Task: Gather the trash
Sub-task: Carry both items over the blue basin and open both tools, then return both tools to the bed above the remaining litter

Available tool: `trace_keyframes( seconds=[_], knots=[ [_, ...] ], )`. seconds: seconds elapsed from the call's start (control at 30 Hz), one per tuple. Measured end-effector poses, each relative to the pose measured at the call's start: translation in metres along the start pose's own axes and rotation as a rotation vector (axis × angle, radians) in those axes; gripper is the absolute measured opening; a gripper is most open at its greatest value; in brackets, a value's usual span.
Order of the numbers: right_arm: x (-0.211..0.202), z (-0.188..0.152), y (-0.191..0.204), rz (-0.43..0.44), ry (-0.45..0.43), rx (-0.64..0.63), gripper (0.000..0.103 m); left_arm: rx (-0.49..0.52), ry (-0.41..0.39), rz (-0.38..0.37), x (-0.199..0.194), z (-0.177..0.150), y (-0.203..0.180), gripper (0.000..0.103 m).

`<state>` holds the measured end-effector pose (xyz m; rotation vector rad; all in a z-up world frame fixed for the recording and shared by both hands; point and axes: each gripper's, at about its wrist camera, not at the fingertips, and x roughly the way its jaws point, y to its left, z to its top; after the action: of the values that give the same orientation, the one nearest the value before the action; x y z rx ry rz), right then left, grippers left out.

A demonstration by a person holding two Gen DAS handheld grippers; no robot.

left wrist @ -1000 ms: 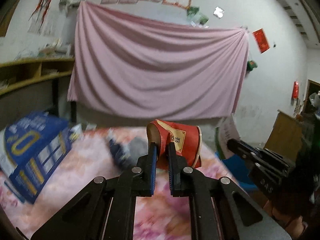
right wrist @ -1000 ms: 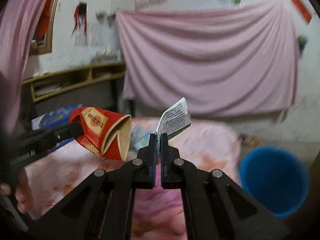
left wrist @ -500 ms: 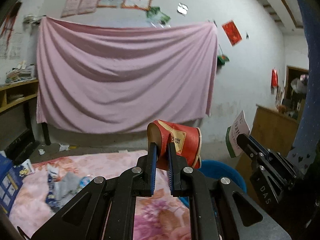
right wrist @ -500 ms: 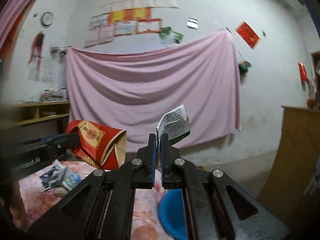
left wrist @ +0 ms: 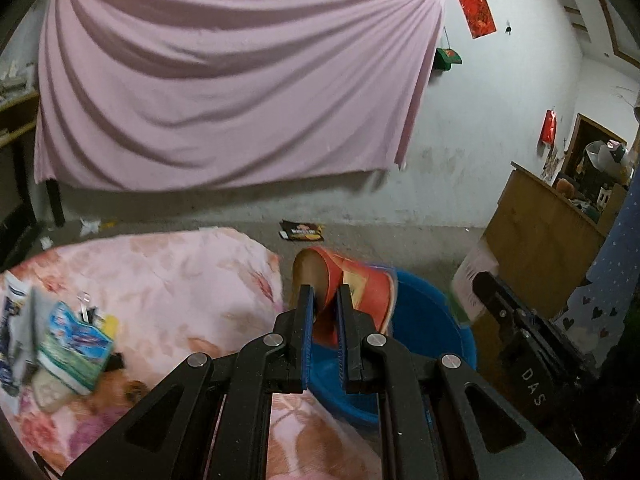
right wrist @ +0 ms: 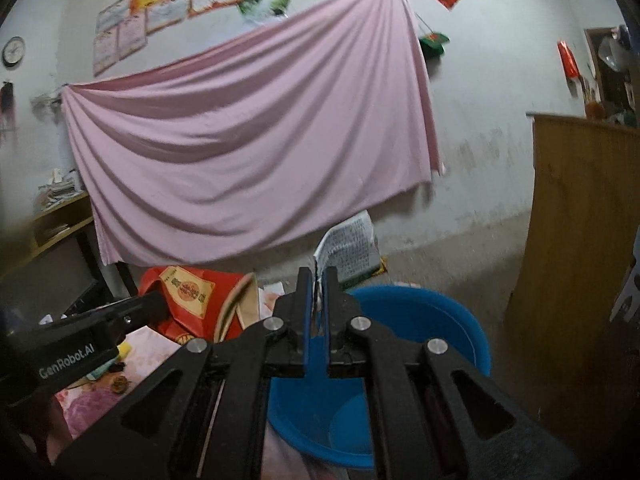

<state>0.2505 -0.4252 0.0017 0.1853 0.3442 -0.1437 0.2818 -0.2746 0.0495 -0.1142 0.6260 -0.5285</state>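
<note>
Two hand-held grippers hang over a round blue plastic basin point(right wrist: 424, 320) on the floor beside a bed with a pink floral cover point(left wrist: 160, 272). The left hand-held gripper point(left wrist: 324, 300) is clamped on the rim of a crushed red paper cup point(left wrist: 360, 292) with a gold label, held above the basin's near edge. The right hand-held gripper point(right wrist: 316, 284) has a crumpled printed paper packet point(right wrist: 350, 250) between its jaws, which are opening; whether the pads press it I cannot tell. "GenRobot.AI" is printed on the left tool's side, "DAS" on the right. More wrappers point(left wrist: 72, 344) lie on the bed. A pink sheet point(left wrist: 224, 80) drapes the wall; a wooden cabinet point(right wrist: 580, 240) stands right of the basin, and a dark flat packet point(left wrist: 302, 232) lies on the concrete floor.
</note>
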Motion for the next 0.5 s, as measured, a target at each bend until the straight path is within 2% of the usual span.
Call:
trace_keyframes(
  seconds=[0.27, 0.43, 0.5],
  knots=[
    [0.008, -0.003, -0.020, -0.011, 0.053, 0.049, 0.038, -0.019, 0.043, -0.020, 0.013, -0.004, -0.003, 0.010],
    [0.002, -0.002, -0.016, 0.002, 0.036, 0.039, 0.048, -0.025, 0.006, -0.016, 0.001, -0.006, 0.002, 0.023],
    [0.001, -0.001, -0.011, 0.014, 0.022, 0.027, 0.052, -0.024, -0.020, -0.008, -0.007, -0.005, 0.004, 0.025]
  ],
)
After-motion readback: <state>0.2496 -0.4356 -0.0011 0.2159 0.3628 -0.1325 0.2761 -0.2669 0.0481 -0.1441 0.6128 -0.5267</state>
